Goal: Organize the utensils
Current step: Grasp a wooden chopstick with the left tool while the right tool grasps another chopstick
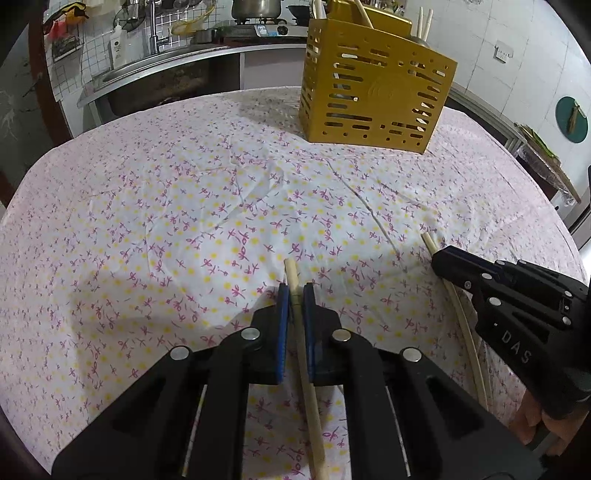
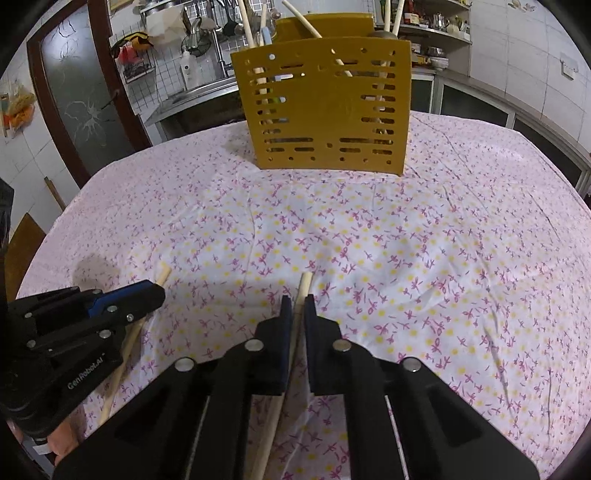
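- The slotted mustard-yellow plastic utensil caddy (image 2: 325, 107) stands upright at the far side of the bench (image 2: 424, 258), which is covered by a white cloth printed with pink flowers and yellow dots.
- Several pale wooden sticks and a blue-handled utensil (image 2: 265, 33) stand inside the caddy, their tops rising above its rim.
- The left hand-held gripper (image 1: 294, 295) sits well in front of the caddy, near the bench's front edge. Its blue-padded jaws are closed tight on a pale wooden chopstick (image 1: 306, 387), whose blunt tip sticks out just past the fingertips towards the caddy.
- The right hand-held gripper (image 2: 297, 304) is also well in front of the caddy, to the right of the left one. Its jaws are pinched on a second pale wooden chopstick (image 2: 275, 413), which likewise points towards the caddy, tip showing beyond the pads.
- Both chopsticks run back under their grippers towards the near edge of the bench; from these views I cannot tell whether their rear ends rest on the cloth.
- Part of a person's hand (image 1: 535, 424) shows behind the right gripper's black body.
- Behind the caddy, beyond the bench, is a kitchen counter with a steel sink (image 1: 155, 70).
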### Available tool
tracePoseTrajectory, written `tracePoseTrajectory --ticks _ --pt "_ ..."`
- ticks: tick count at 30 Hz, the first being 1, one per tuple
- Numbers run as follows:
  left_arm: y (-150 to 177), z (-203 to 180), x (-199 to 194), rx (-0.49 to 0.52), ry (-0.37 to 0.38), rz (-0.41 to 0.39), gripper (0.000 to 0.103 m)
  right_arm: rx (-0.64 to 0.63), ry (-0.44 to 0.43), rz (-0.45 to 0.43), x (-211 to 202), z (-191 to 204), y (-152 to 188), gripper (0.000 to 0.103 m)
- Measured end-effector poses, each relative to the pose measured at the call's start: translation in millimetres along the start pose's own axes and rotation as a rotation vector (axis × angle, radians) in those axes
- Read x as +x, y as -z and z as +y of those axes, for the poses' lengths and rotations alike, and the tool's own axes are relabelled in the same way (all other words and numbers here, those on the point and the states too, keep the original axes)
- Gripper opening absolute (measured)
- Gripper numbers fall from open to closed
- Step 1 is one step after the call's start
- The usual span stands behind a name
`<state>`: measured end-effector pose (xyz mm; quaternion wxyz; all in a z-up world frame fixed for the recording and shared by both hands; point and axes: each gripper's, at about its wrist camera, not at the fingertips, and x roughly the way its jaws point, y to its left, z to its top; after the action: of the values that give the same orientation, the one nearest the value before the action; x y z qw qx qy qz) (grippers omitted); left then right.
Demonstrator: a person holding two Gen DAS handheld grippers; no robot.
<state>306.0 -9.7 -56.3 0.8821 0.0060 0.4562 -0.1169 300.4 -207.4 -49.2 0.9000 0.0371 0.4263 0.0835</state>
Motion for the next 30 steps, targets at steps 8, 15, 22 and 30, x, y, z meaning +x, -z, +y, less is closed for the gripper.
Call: tracePoseTrajectory --ticks 8,15,22,30 --pt "-1.8 -2.3 1.4 0.005 -0.001 -0.009 0.005 0.046 -0.055 0.000 0.1 -6.6 0.5 0.007" --pt "-2.0 1.7 -16.6 -0.031 0.062 -0.055 0.004 0.115 -0.161 -0.057 -19.3 -22.5 -2.2 0.000" --pt "-4.3 -4.9 -35.9 -0.024 0.092 -0.111 0.004 0.133 -0.172 -0.067 -20.5 -32.6 -4.9 0.000" --pt "-1.7 0.9 -20.4 -0.025 0.009 -0.070 0.004 0.057 -0.124 -0.049 -15.3 -23.5 -1.7 0.002"
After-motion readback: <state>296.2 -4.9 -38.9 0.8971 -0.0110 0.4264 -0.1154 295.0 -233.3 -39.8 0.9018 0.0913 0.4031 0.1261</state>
